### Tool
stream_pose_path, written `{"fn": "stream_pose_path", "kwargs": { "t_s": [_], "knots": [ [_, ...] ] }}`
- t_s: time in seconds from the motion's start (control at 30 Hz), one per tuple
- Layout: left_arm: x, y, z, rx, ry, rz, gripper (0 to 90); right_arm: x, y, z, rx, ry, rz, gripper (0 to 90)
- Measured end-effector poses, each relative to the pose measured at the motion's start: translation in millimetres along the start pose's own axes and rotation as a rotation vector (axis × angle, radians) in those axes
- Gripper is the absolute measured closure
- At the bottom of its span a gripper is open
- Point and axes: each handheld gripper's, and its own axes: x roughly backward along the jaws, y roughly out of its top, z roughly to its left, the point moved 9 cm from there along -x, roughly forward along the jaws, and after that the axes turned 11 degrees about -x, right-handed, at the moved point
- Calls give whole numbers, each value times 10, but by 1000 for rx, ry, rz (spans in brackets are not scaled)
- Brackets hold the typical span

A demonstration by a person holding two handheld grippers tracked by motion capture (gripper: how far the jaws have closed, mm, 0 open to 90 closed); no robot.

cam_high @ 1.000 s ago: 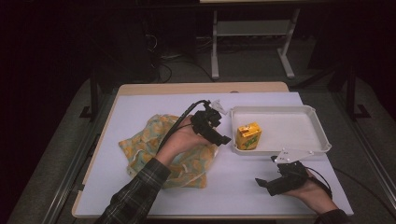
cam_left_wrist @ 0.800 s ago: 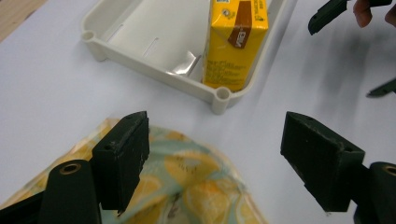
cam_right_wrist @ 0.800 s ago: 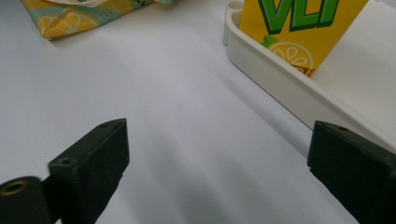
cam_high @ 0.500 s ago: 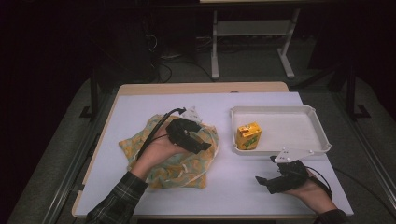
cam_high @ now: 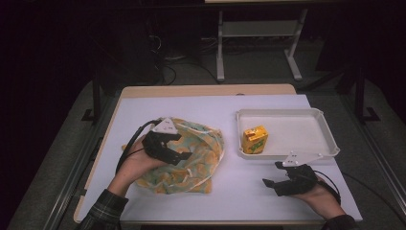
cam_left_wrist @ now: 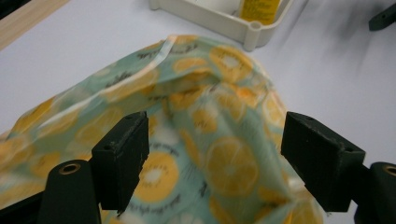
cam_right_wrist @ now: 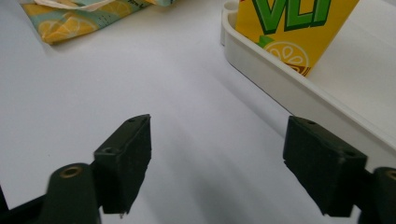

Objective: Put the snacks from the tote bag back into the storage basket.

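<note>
Left gripper (cam_high: pixel 184 152): we're hovering it over the lemon-print bag (cam_high: pixel 191 158), jaws spread wide and pinching nothing. In the left gripper view the bag (cam_left_wrist: pixel 210 154) is showing between the two black jaws, and we're not seeing either one pressing into the cloth.

Left hand (cam_high: pixel 134 163): it's coming in from the near left corner of the table (cam_high: pixel 191 103), with the cable looping off the back of the gripper toward the left edge.

Right gripper (cam_high: pixel 275 175): we're resting it low near the near right corner, just in front of the tray (cam_high: pixel 287 114). Its jaws are spread with only bare tabletop between them, and they've just been closing in a bit. In the right gripper view we're looking past the jaws at the tray's near wall (cam_right_wrist: pixel 299 93).

Bag: it's lying crumpled on the left half of the table, somewhat toward the near edge, with a pale drawstring trailing along its right side. It's sitting just beside the tray, but we're seeing a gap between them.

Juice carton (cam_high: pixel 254 139): it's standing in the near left corner of the tray, yellow with green lettering and a lemon slice printed on it (cam_right_wrist: pixel 289 28).

Tray: white, shallow, sitting on the right half of the table, with the carton as its load.
</note>
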Motion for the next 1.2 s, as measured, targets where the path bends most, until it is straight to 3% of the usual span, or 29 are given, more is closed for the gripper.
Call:
{"fn": "stream_pose_path", "kwargs": {
  "t_s": [0.13, 0.43, 0.53, 0.67, 1.07, 1.2],
  "knots": [
    [95, -121, -2, 20, 6, -5, 231, 13, 9, 5, -8, 4, 3, 342],
    [354, -462, -70, 56, 38, -38, 228, 47, 76, -7, -29, 8, 0, 665],
    [420, -574, -76, 54, 54, -33, 224, 41, 97, -30, -44, 2, 15, 798],
    [486, -734, -76, 61, 80, -17, 224, 37, 154, -78, -52, -6, 2, 894],
    [694, -1062, -68, 112, 121, -19, 219, 88, 307, -275, -42, -31, -43, 898],
    [735, -1177, -64, 124, 153, -10, 219, 71, 392, -350, -42, -41, -55, 897]
  ]
}}
